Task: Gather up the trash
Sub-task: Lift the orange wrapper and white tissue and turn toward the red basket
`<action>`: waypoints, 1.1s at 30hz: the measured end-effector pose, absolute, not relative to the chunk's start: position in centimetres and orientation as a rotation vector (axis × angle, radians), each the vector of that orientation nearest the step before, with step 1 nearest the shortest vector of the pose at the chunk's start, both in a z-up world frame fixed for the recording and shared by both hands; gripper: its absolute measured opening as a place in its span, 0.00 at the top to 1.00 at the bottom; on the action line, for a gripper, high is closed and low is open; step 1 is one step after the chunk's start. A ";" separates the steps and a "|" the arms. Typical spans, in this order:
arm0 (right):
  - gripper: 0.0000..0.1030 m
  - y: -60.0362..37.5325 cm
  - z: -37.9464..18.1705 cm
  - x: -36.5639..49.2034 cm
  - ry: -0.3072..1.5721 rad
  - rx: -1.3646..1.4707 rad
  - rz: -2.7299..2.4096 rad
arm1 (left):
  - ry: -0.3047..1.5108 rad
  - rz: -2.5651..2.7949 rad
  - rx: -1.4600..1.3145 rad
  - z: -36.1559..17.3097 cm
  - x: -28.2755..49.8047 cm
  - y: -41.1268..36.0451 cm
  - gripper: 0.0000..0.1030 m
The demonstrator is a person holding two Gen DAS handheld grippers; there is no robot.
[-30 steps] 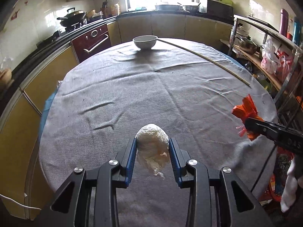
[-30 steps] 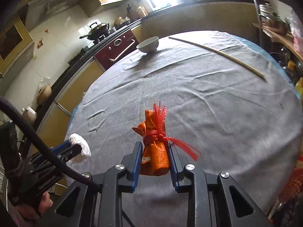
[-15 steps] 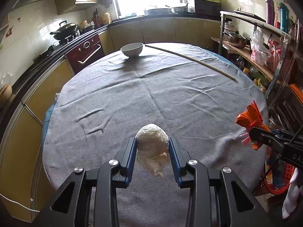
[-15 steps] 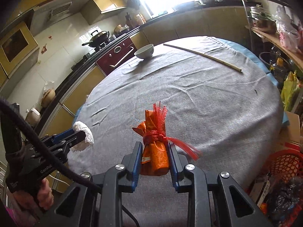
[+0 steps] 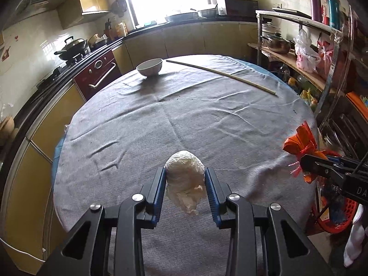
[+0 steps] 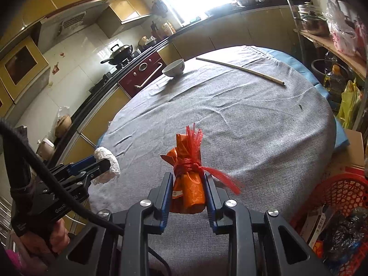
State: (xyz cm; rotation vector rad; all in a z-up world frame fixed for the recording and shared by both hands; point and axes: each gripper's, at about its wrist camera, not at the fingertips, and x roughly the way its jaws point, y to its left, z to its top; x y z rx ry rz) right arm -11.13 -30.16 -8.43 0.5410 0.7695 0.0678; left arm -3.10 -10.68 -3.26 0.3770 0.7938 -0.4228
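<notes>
In the left wrist view, the left gripper [image 5: 185, 179] is seen from behind, its two blue-padded fingers [image 5: 159, 188] closed on a crumpled white plastic wad [image 5: 185, 179], which is held above the near part of a round table covered with a grey cloth [image 5: 195, 119]. At the far left of the table a white bowl [image 5: 149, 67] stands upright, and a long thin stick [image 5: 220, 76] lies across the far right part of the cloth, well apart from the bowl's right side. At the right edge of this view the right gripper [image 5: 306, 164] is seen side-on, with an orange wrapped packet [image 5: 299, 141] tied with red plastic strips clamped in it, just beyond the table's right rim. Below it, near the floor, part of a red mesh basket [image 5: 338, 220] is visible. In the right wrist view, the right gripper [image 6: 188, 191] is shown with its fingers [image 6: 166, 191] pressed against both sides of the orange wrapped packet [image 6: 189, 188], which stands upright between them over the near part of the cloth [image 6: 241, 119]. To the left, the left gripper [image 6: 108, 164] is seen holding the white plastic wad [image 6: 108, 161] at the table's near left edge. The bowl [image 6: 173, 68] and stick [image 6: 239, 70] lie at the far side. The red mesh basket [image 6: 340, 193] sits low at the right, with dark and mixed items inside.
</notes>
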 end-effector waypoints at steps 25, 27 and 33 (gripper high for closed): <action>0.72 -32.6 -9.1 -12.6 0.762 0.631 0.070 | 0.778 -0.470 0.466 -3.1 -4.5 -14.7 0.65; 0.72 -32.7 -9.2 -12.7 0.762 0.634 0.069 | 0.778 -0.474 0.472 -3.2 -4.6 -15.0 0.65; 0.72 -33.5 -9.6 -13.1 0.761 0.654 0.062 | 0.776 -0.491 0.492 -3.3 -4.9 -15.9 0.65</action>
